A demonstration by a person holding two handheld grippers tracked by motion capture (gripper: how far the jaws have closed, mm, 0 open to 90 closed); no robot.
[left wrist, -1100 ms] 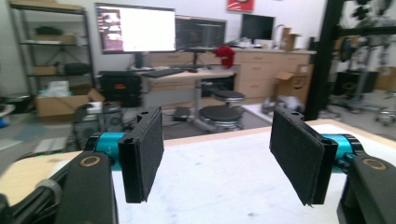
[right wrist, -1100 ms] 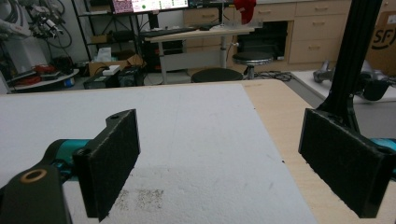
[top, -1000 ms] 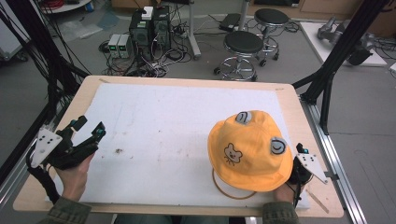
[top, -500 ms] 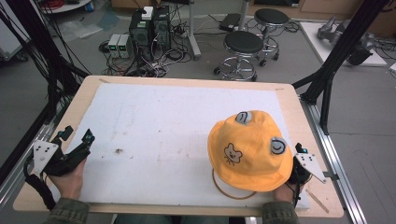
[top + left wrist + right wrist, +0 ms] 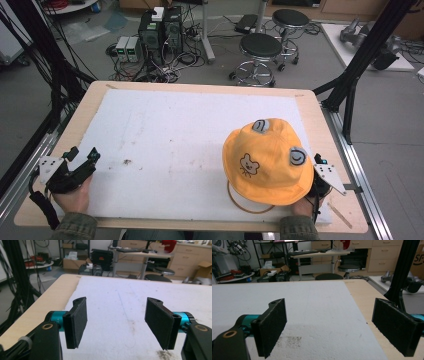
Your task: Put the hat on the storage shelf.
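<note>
A yellow hat (image 5: 267, 162) sits on the white mat (image 5: 175, 130) near the table's right front, untouched. The left gripper (image 5: 82, 157) and right gripper (image 5: 329, 327) both gape wide, empty. Handling the hat seems not yet begun, though it hides the right gripper from above.

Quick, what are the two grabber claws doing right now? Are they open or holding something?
Left gripper: open, holding nothing, over the white foam sheet.
Right gripper: open, holding nothing; it sits beside the yellow bucket hat.
</note>
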